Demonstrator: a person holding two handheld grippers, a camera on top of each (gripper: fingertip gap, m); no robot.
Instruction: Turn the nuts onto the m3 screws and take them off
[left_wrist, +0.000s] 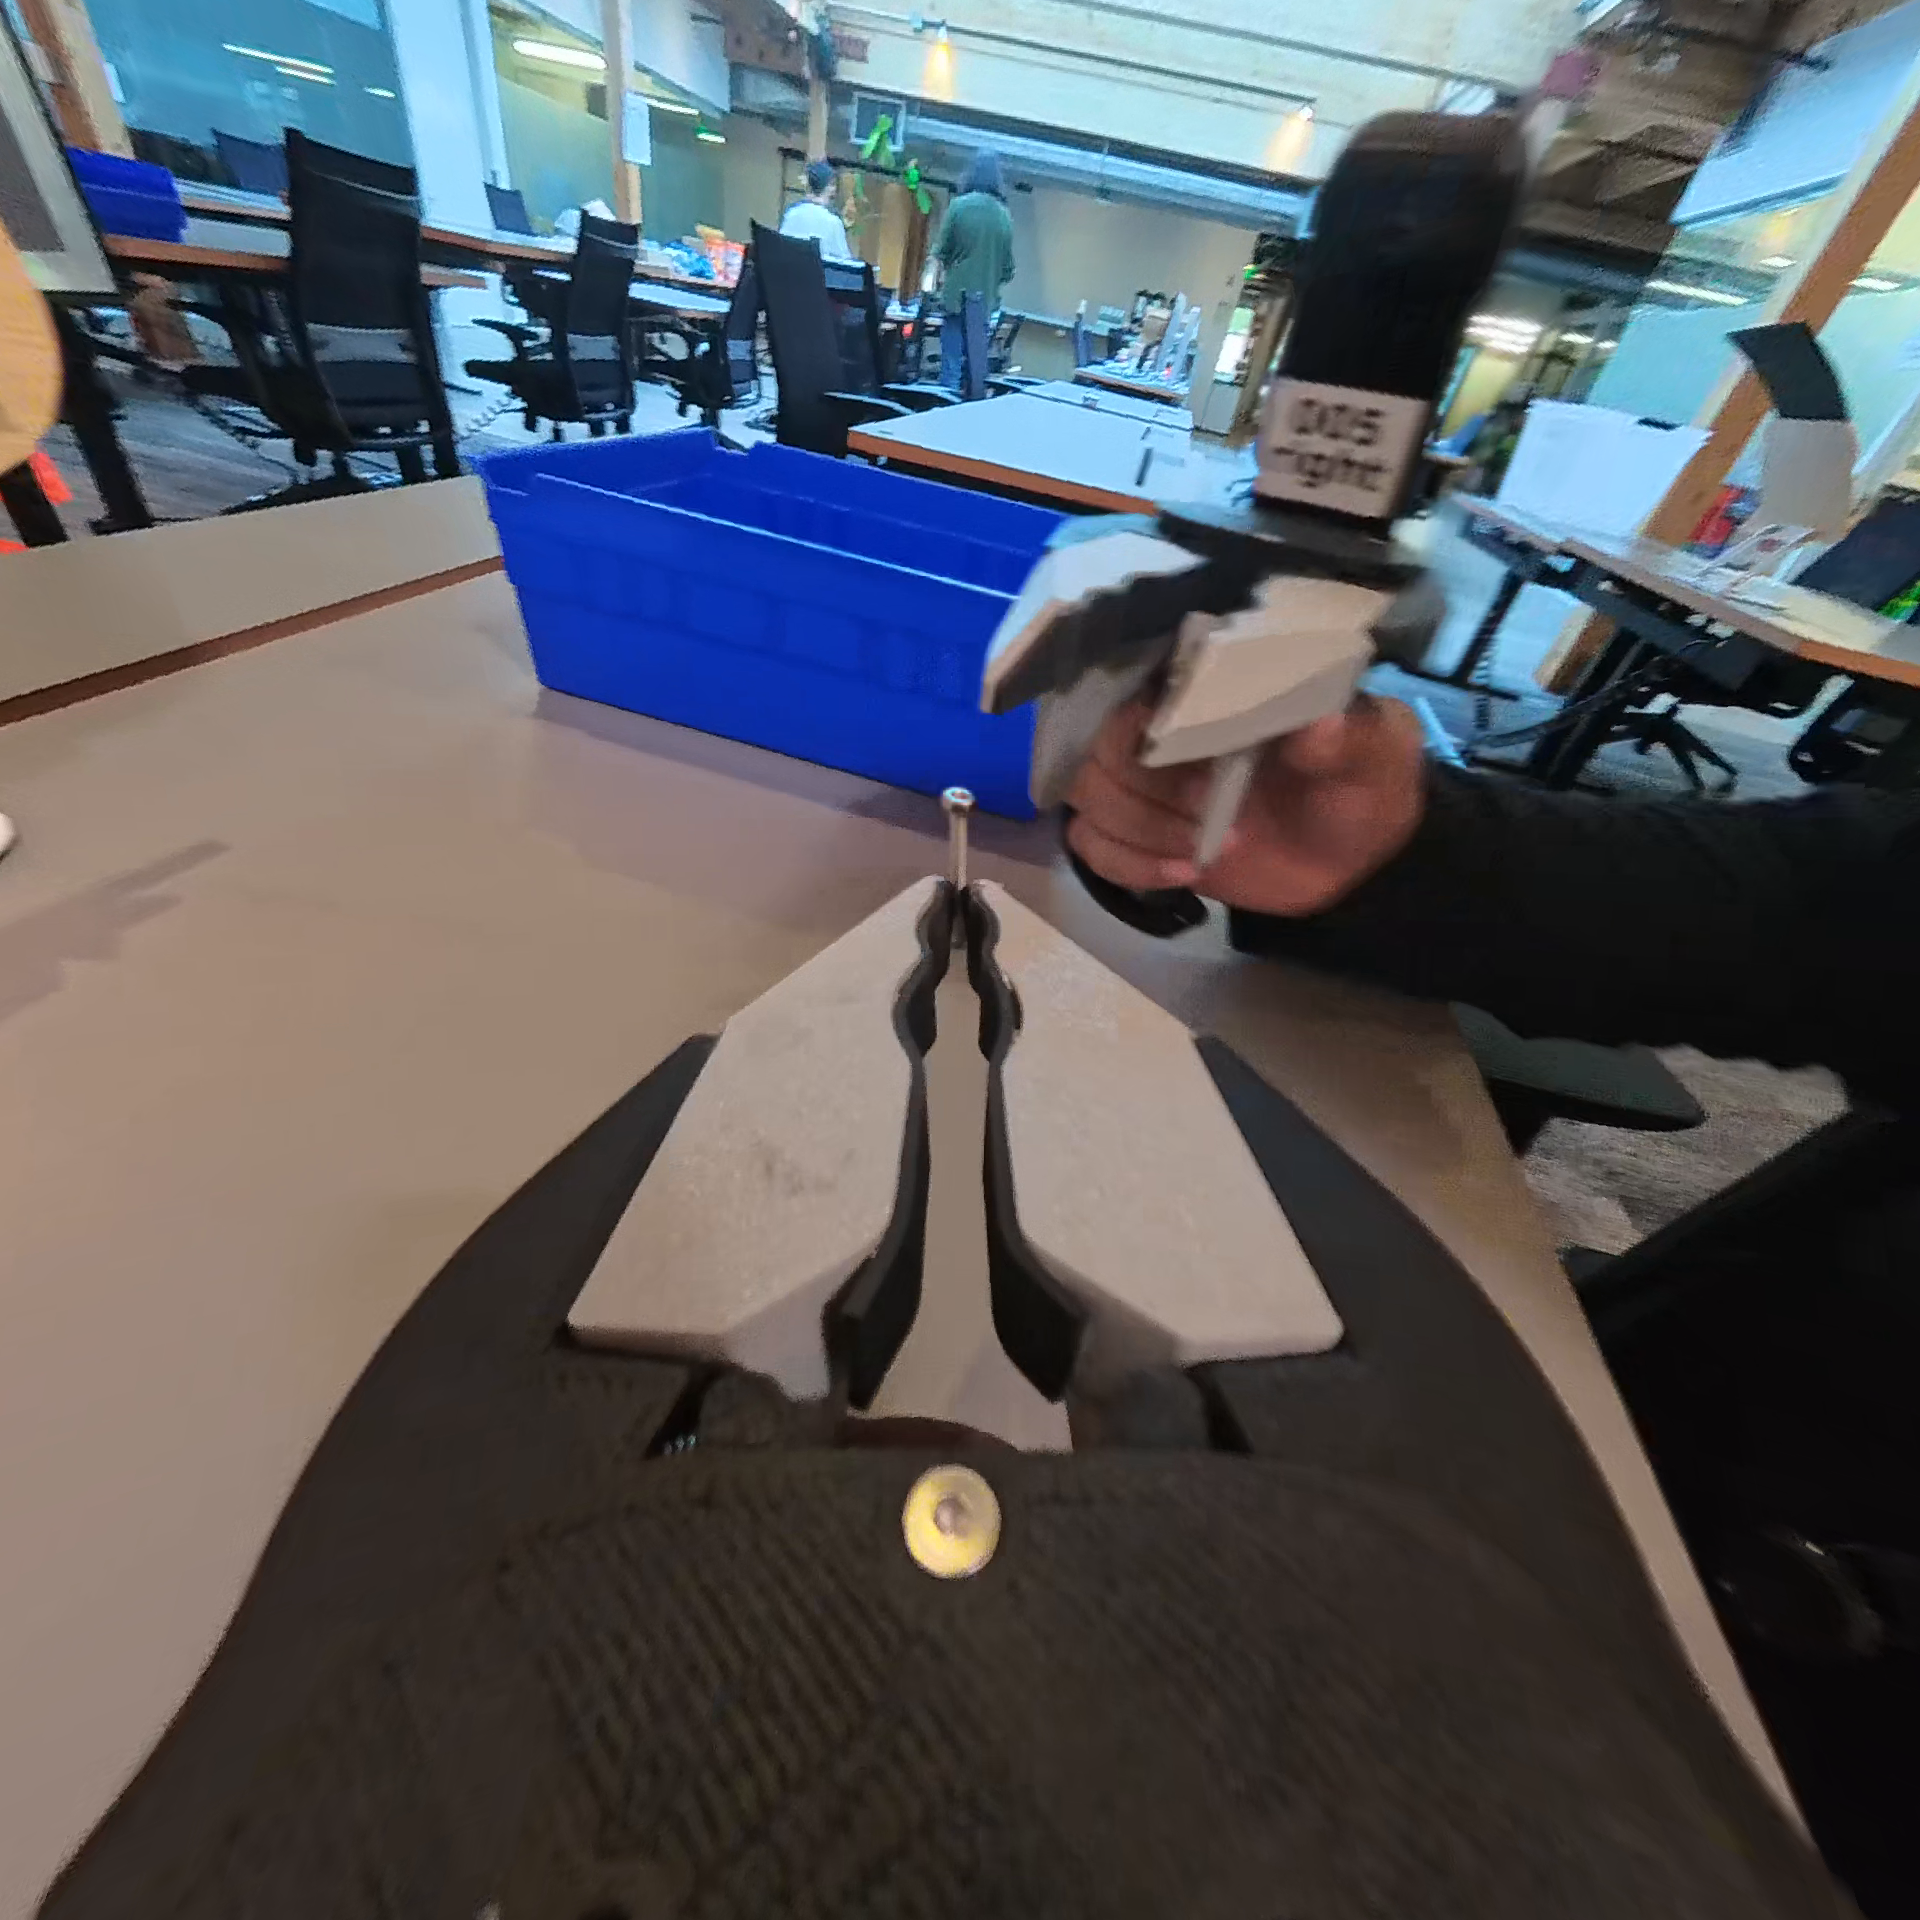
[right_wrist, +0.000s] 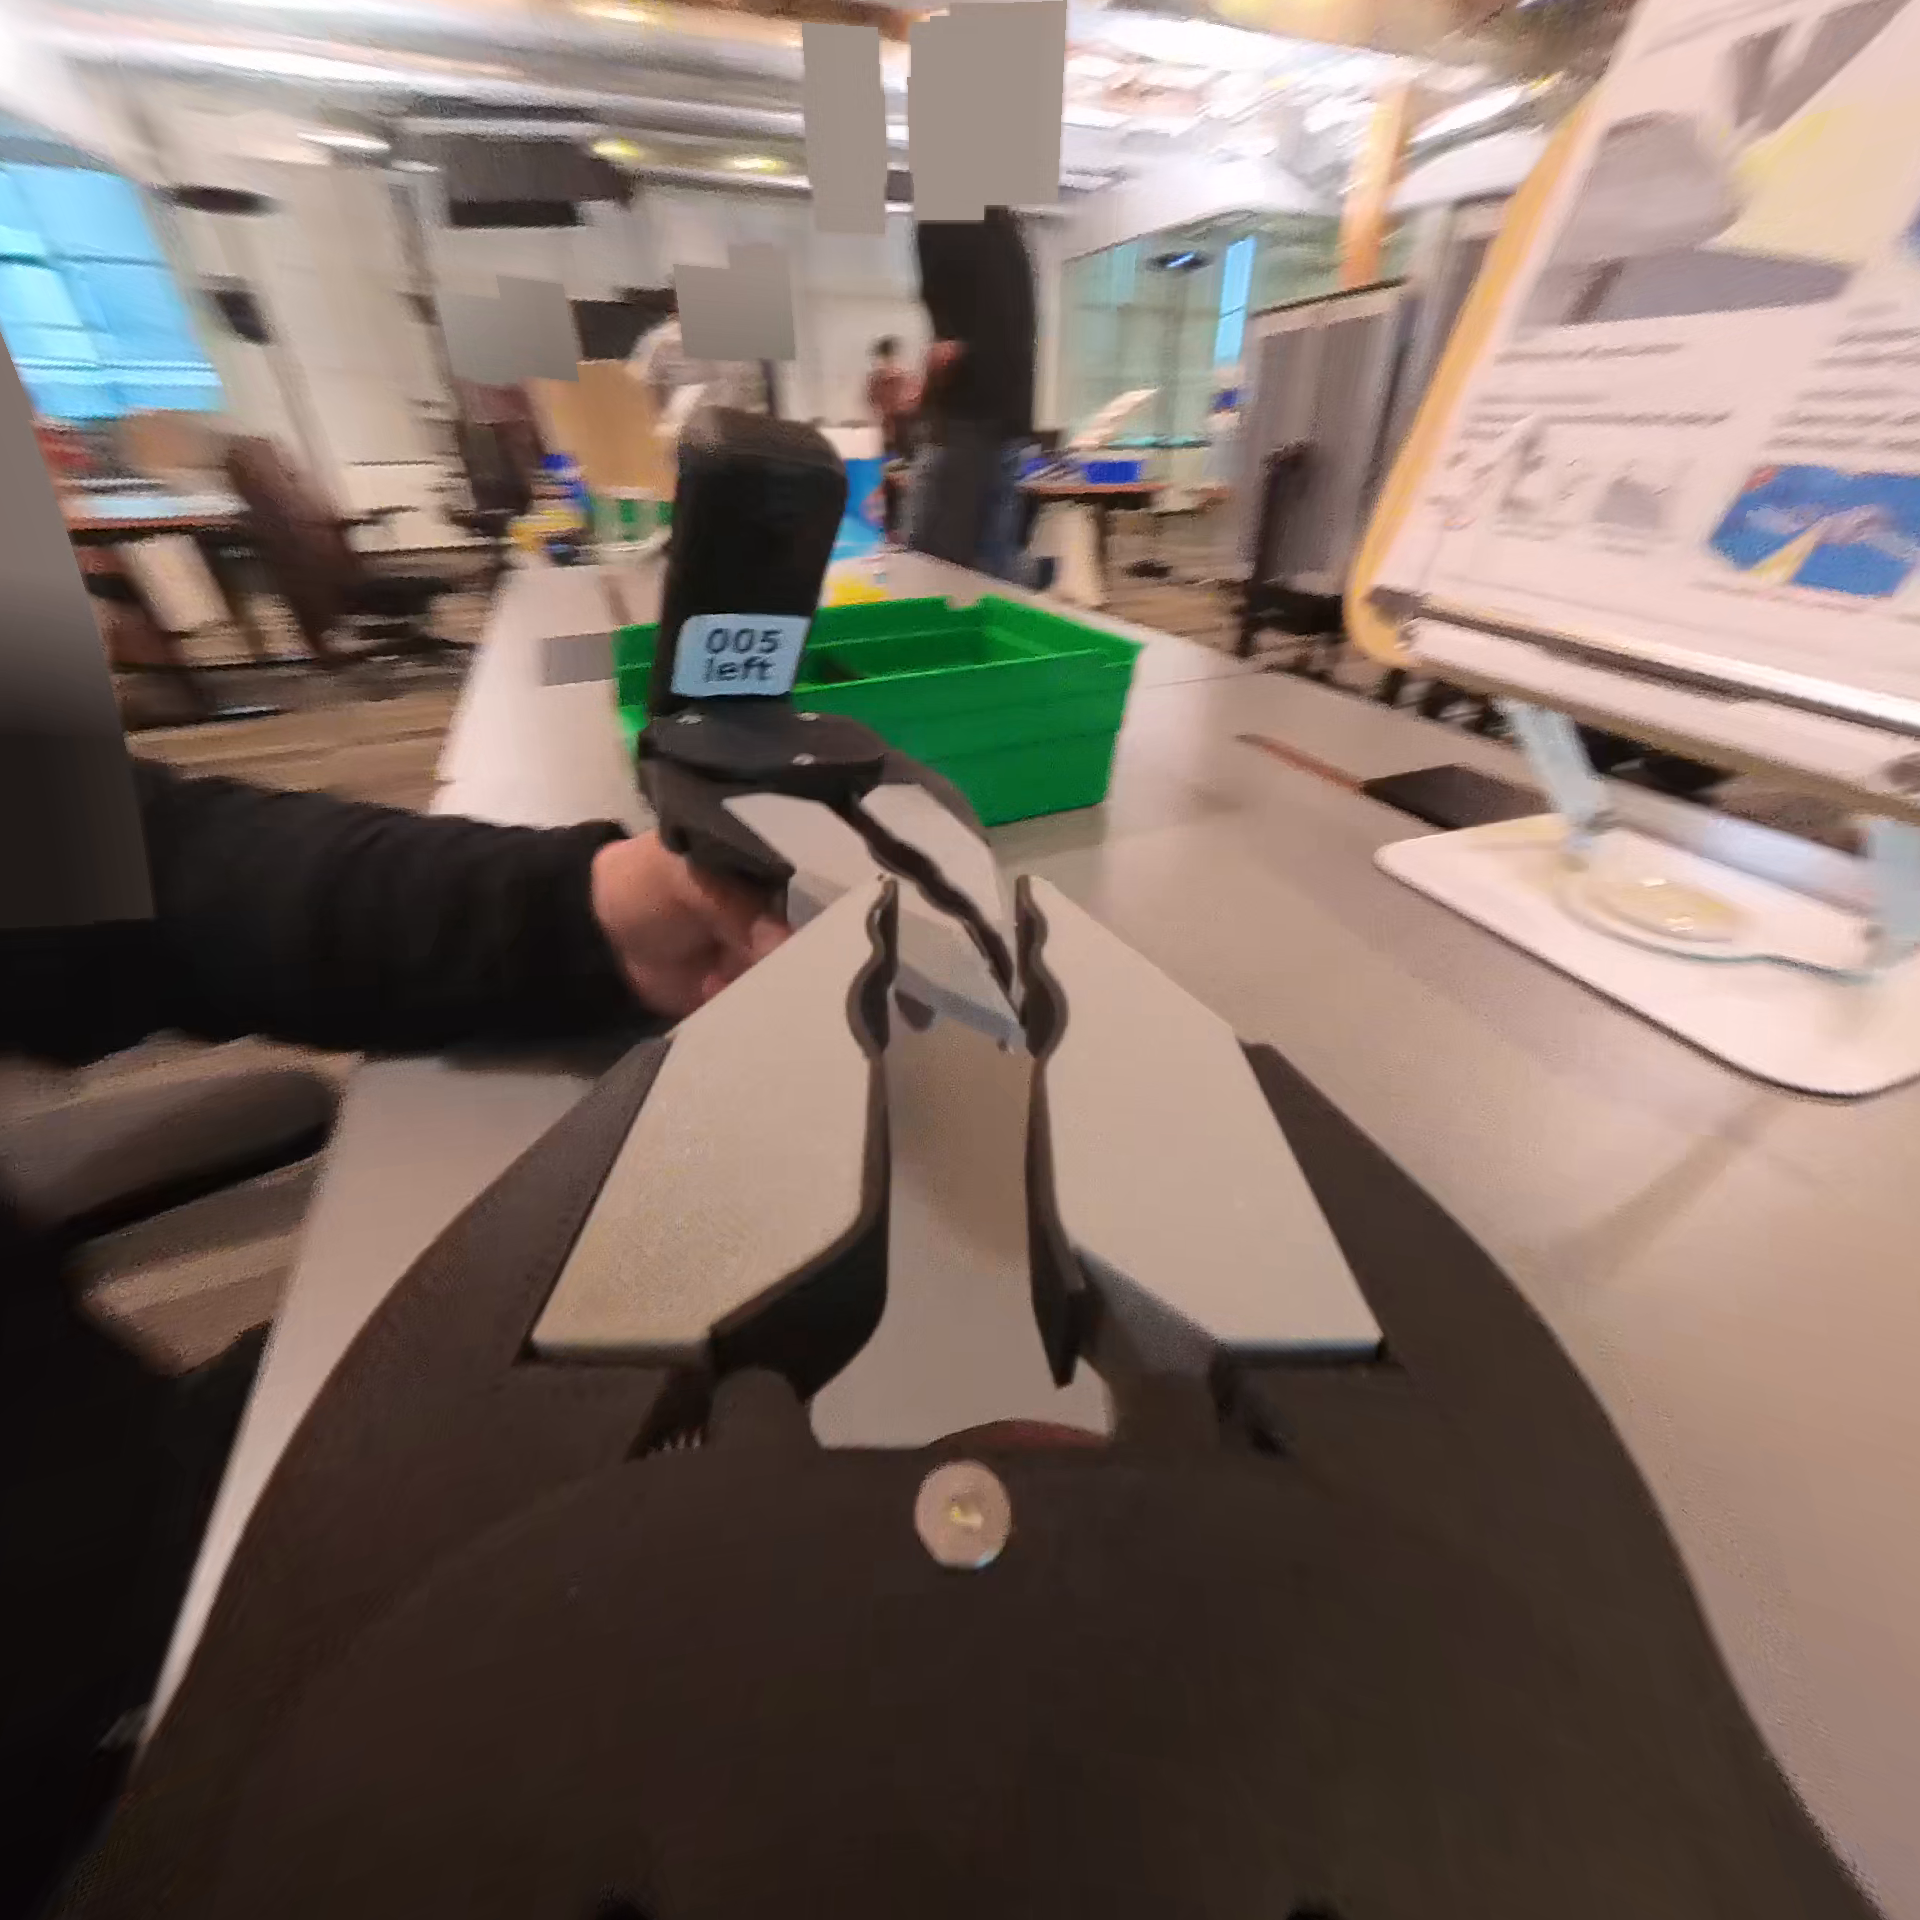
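Note:
In the left wrist view my left gripper (left_wrist: 957, 896) is shut on a thin silver M3 screw (left_wrist: 958, 840). The screw stands out past the fingertips, head up, above the grey table (left_wrist: 312, 935). I see no nut. My right gripper (left_wrist: 1081, 727) is held in a hand to the upper right of the screw, apart from it, with its fingers spread. In the right wrist view my right gripper (right_wrist: 951, 902) is open and empty. The left gripper (right_wrist: 1003, 997) shows just beyond its tips, with its own tip behind my right finger (right_wrist: 1039, 987). The screw is hidden there.
A blue bin (left_wrist: 769, 623) stands on the table behind the screw. A green bin (right_wrist: 977, 717) stands farther along the table in the right wrist view. A poster board (right_wrist: 1662, 364) on a white base (right_wrist: 1662, 966) stands to the right. Office chairs, desks and people are in the background. Left and right tips are no more than a few centimetres apart.

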